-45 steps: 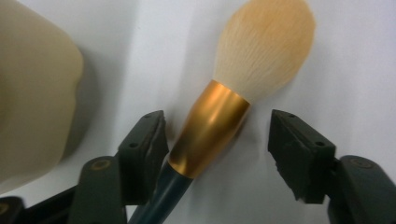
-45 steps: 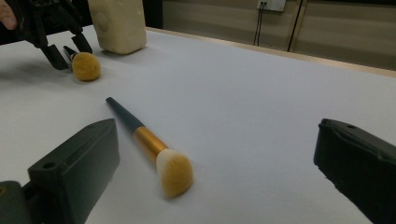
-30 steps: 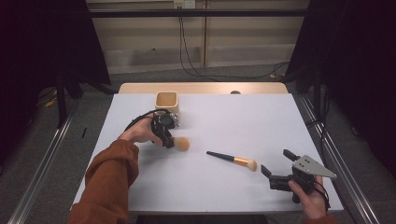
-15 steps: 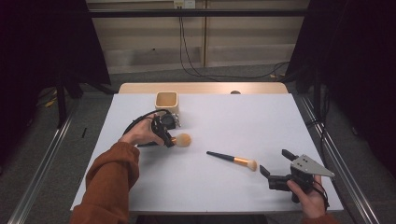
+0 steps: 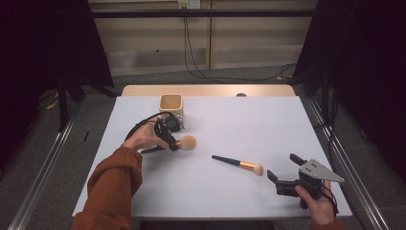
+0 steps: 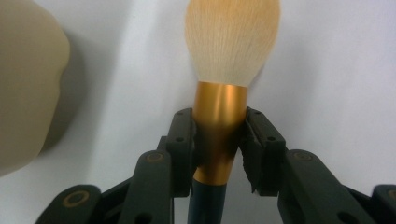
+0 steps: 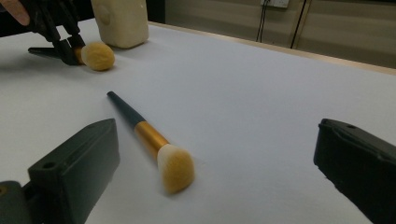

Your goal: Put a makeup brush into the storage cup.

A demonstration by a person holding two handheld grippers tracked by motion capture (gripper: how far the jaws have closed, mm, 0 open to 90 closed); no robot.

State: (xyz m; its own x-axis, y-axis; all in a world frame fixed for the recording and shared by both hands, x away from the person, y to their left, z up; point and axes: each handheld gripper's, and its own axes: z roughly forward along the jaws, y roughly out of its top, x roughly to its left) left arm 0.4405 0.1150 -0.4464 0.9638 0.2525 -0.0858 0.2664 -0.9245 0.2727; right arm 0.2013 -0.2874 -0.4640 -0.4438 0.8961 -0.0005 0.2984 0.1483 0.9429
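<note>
Large brush (image 6: 219,126), pinched at its gold ferrule by the left gripper (image 6: 219,140), lies low over the worktop (image 5: 230,191) beside the beige holder (image 5: 171,103). Tilt it upright before lowering it in. Right gripper (image 5: 286,173) spread near the small brush (image 5: 238,164).

Large brush (image 6: 219,116): gold ferrule metallic, satin sheen; bristles soft, fluffy, matt; handle dark, smooth. Smaller brush (image 7: 152,140): same gold ferrule, dark smooth handle, fuzzy tuft. Left gripper (image 6: 219,144): jaws matt black plastic, brass-looking rivets. Right gripper (image 5: 286,173): matt black plastic, grey flat plate. Holder (image 5: 171,103): cream, matt, slightly rough. Table (image 5: 249,120): white, smooth, matt; bare wood edge beyond.
</note>
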